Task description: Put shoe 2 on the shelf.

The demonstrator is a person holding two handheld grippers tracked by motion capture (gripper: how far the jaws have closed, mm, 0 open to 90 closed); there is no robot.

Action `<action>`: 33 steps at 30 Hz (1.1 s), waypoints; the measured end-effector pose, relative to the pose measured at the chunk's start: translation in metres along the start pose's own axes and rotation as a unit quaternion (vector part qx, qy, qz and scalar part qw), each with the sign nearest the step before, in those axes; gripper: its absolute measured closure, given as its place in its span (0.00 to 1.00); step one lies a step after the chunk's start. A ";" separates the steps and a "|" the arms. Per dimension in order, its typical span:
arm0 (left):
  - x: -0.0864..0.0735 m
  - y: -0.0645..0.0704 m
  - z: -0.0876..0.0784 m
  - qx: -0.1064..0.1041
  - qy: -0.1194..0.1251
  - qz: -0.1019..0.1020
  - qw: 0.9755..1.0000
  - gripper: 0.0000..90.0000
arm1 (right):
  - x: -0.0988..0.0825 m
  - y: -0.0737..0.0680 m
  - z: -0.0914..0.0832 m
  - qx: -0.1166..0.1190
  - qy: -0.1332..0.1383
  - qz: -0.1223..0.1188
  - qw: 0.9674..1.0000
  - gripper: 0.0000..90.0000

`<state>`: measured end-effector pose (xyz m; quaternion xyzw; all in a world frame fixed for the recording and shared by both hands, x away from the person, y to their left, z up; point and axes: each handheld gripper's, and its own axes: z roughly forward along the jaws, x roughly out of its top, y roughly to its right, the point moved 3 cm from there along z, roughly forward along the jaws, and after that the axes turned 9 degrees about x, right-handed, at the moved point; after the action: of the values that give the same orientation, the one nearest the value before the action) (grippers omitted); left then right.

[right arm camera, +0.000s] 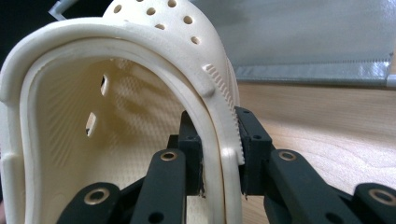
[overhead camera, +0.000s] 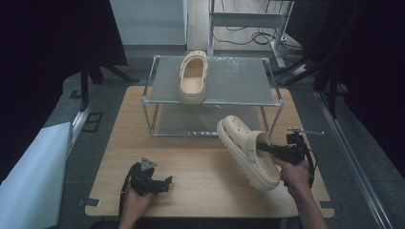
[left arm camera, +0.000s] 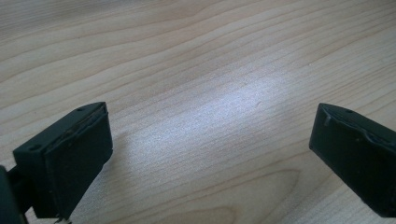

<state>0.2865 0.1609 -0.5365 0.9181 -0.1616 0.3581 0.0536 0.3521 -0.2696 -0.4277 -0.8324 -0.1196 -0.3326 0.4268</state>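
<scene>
Right hand-held gripper [overhead camera: 261,146] clamps the cream perforated foam clog's [overhead camera: 248,151] side wall. Keep it level towards the twelve-o'clock metal shelf rack [overhead camera: 274,93]. Left hand-held gripper [overhead camera: 168,181] sits wide, empty.

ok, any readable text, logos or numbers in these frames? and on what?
None can be read.
Held clog: holes and ribbing, no brand mark or size in the high view or the right gripper view.
Clog on the rack: plain.
Rack, table, both grippers: no label or lettering.
</scene>
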 end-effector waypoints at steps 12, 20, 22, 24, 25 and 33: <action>0.000 0.003 0.002 -0.012 0.000 0.003 1.000 0.00 | 0.020 -0.019 -0.009 0.028 0.010 0.014 0.999 0.83; 0.000 0.004 0.003 -0.019 0.000 0.003 1.000 0.00 | 0.033 -0.029 -0.014 0.041 0.021 0.023 0.999 0.83; 0.001 0.004 0.003 -0.020 -0.001 0.003 1.000 0.00 | 0.037 -0.032 -0.015 0.042 0.023 0.027 0.999 0.83; 0.001 0.005 0.003 -0.023 -0.001 0.003 1.000 0.00 | 0.041 -0.034 -0.016 0.043 0.026 0.030 0.998 0.83; 0.001 0.005 0.003 -0.024 -0.002 0.003 1.000 0.00 | 0.043 -0.035 -0.017 0.043 0.026 0.030 0.998 0.83; 0.001 0.005 0.003 -0.030 -0.003 0.003 1.000 0.00 | 0.061 -0.044 -0.019 0.049 0.039 0.040 0.997 0.83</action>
<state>0.2877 0.1554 -0.5386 0.9167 -0.1751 0.3502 0.0792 0.3684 -0.2630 -0.3525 -0.8008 -0.0859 -0.3416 0.4844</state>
